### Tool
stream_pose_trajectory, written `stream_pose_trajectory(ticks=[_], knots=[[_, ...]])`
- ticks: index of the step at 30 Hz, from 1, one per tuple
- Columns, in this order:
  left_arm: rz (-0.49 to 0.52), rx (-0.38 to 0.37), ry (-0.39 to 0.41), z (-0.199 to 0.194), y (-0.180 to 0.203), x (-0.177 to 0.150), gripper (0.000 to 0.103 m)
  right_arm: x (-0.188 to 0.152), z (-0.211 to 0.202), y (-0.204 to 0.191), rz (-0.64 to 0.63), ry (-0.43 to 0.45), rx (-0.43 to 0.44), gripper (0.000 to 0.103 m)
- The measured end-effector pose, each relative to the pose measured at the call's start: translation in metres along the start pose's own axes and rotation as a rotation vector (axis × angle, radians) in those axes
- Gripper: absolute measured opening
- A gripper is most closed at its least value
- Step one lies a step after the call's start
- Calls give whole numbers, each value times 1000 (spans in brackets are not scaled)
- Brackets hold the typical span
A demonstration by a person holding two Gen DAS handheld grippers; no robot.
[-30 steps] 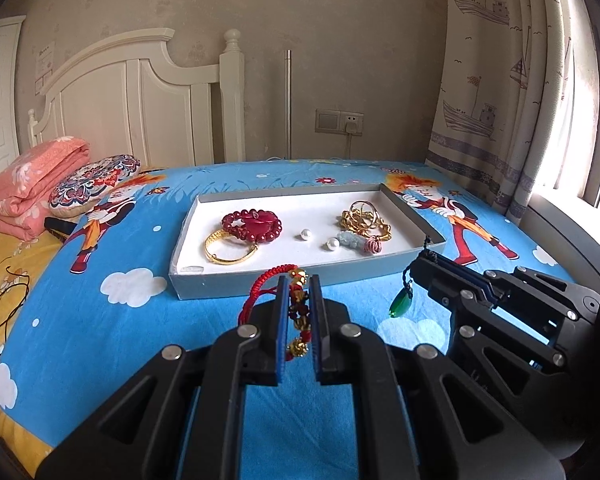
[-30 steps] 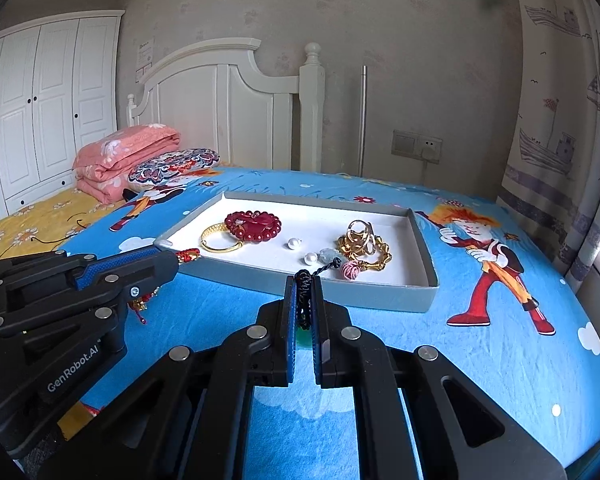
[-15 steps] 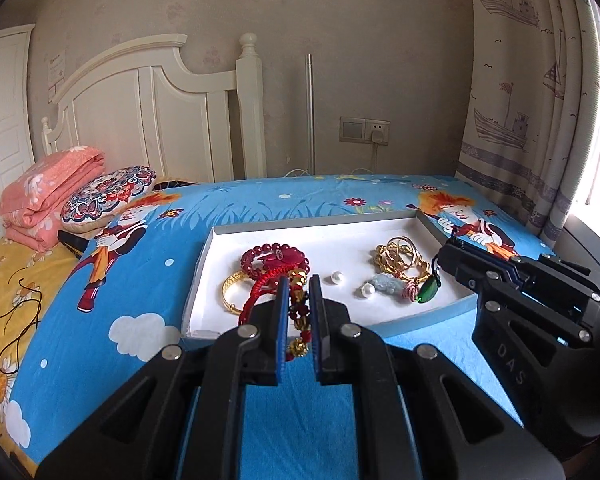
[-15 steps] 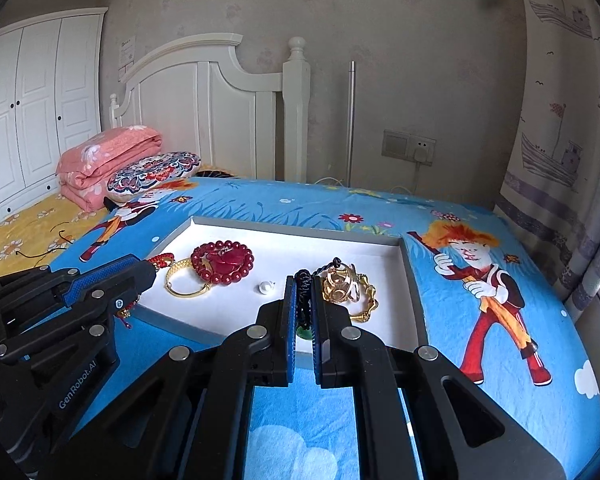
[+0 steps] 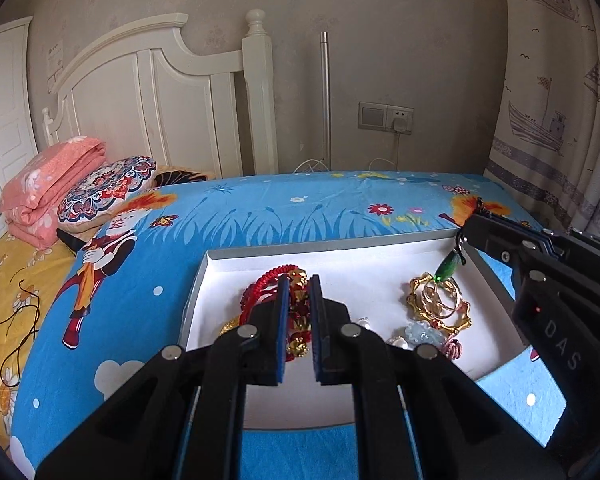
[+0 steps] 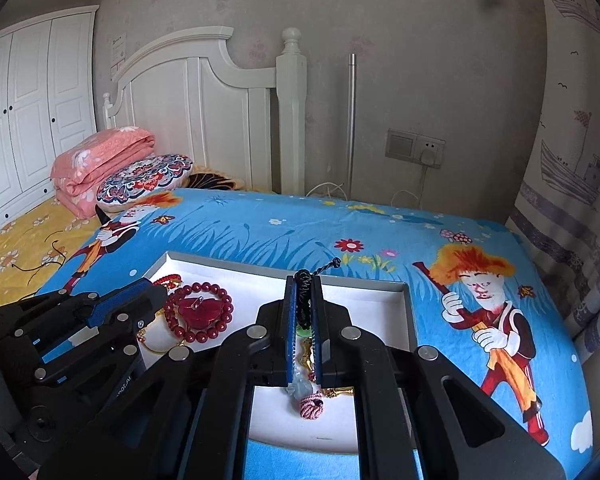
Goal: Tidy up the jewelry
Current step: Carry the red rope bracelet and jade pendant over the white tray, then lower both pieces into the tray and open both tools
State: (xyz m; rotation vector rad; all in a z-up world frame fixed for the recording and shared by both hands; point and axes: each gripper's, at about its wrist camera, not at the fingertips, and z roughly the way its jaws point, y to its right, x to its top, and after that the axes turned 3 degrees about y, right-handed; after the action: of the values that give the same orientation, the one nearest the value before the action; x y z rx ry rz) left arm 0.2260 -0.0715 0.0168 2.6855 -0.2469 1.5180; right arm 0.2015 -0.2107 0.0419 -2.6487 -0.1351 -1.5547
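My left gripper (image 5: 299,280) is shut on a red cord bracelet with gold beads (image 5: 298,312) and holds it over the left part of the white tray (image 5: 364,258). My right gripper (image 6: 303,282) is shut on a black cord (image 6: 303,300) whose green pendant (image 5: 447,268) hangs over the tray's right part, above a pile of gold rings (image 5: 440,304). A dark red bead bracelet (image 6: 199,312) lies in the tray. A pale blue charm with a pink knot (image 6: 311,406) lies under the right gripper.
The tray sits on a blue cartoon bedsheet (image 5: 260,216). A pink folded blanket (image 5: 44,188) and a patterned pillow (image 5: 108,188) lie at the left by the white headboard (image 5: 160,108). A curtain (image 5: 556,100) hangs at the right.
Both grippers have moved forward over the tray with their pieces still held. The pendant now hangs above the gold rings and the red bracelet above the tray's left part.
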Motion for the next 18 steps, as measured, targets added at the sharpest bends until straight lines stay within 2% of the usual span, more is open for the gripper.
stream_pose_trajectory(ticks=[7, 15, 17, 18], knots=[[-20, 20, -55, 32, -4, 7, 10, -6, 34, 6, 37, -86, 13, 8], [-23, 34, -70, 43, -9, 8, 10, -13, 47, 5, 39, -115, 8, 8], [-21, 33, -73, 43, -9, 7, 18, -14, 50, 4, 28, -129, 4, 10], [-23, 38, -69, 42, -9, 6, 38, -15, 50, 4, 23, -136, -2, 12]])
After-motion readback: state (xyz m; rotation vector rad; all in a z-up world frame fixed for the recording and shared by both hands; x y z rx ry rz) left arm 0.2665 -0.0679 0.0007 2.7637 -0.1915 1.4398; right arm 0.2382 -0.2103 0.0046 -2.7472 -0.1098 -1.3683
